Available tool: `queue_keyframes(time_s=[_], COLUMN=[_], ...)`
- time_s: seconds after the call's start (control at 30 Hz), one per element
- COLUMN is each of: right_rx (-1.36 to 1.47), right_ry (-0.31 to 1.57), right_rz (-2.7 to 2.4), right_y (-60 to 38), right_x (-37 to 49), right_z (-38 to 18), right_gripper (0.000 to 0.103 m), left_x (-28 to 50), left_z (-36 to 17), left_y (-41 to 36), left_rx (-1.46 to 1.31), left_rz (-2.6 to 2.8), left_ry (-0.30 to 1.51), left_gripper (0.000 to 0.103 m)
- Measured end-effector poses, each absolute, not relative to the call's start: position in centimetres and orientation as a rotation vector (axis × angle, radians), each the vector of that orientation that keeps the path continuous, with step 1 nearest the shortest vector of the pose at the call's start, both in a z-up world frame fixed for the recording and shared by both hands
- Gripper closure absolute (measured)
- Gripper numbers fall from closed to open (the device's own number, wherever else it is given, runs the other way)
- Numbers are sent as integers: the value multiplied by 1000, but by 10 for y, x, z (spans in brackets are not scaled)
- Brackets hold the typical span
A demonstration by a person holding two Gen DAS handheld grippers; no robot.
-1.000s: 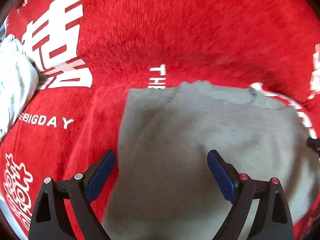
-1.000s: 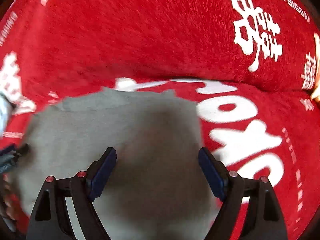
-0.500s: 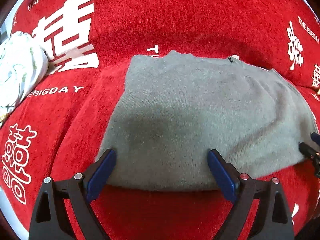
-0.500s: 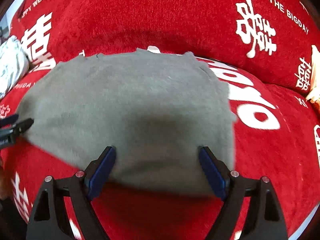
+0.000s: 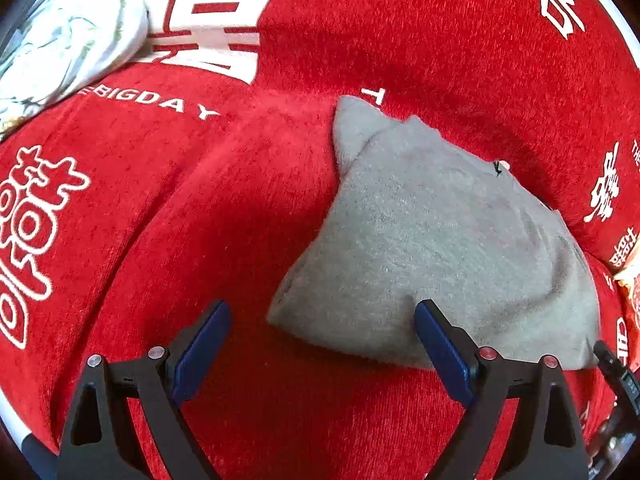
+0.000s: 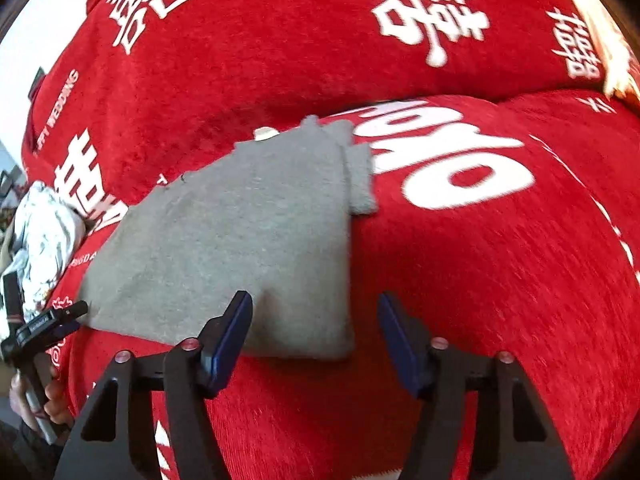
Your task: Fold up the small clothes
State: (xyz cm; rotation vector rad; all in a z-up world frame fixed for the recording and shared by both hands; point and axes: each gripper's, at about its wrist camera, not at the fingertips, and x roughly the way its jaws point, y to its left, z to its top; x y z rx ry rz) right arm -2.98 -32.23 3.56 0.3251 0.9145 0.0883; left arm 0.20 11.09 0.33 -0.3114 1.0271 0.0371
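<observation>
A small grey knit garment (image 5: pixel 432 248) lies folded flat on the red sofa seat; it also shows in the right wrist view (image 6: pixel 240 236), with a short sleeve poking out at its far right corner. My left gripper (image 5: pixel 320 340) is open and empty, hovering at the garment's near left corner. My right gripper (image 6: pixel 316 332) is open and empty, at the garment's near right corner. The tip of the right gripper shows at the right edge of the left wrist view (image 5: pixel 616 372); the left gripper and the hand holding it show in the right wrist view (image 6: pixel 36 328).
The sofa has a red cover (image 5: pixel 200 240) with white lettering, and its backrest (image 6: pixel 320 40) rises behind the garment. A crumpled white floral cloth (image 5: pixel 68 36) lies at the far left, also in the right wrist view (image 6: pixel 44 240).
Both grippers have pulled back and apart from over the garment, left one leftward, right one rightward. The garment now lies released and folded smaller on the seat.
</observation>
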Motion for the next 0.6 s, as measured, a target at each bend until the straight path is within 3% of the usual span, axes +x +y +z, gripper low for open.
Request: queue_keyframes(time_s=[0.03,0.07,0.1,0.13,0.17,0.37,0.43,0.5,0.57,0.6], right_rx=[314,296,279,270,245,222,237,246,195,168], right_ry=[928,952,957,952,950,948,963,926,829,792], right_rz=[95,84,70,70,58,23,7,-14,-19,-7], right_y=[-319,-316,-314,-314,-314,-326,-326,-324,-309,-296], right_x=[-25,-20,-18,-20,-24,-36,-37,-38,-42,-40], right_z=[34,31,31,33,36,36,41,50,72,81], right_gripper=[63,84,88,89,94,94,74,41,24,22], left_x=[4,7,8,8,8,-1,-5,-7,-9,-7], left_z=[5,5,7,8,8,6,9,18,31,36], left_y=[104,99,98,98,101,99,97,103,109,108], left_rx=[-273,-237,-222,-221,-227,-192,-165,-210,-263,-274], left_rz=[23,25,34,38,33,77,81,80,93,90], left_ry=[1024,1032,1032,1033,1035,1016,1021,1040,1006,994], left_gripper=[44,53,58,72,73,73,72,72,72,72])
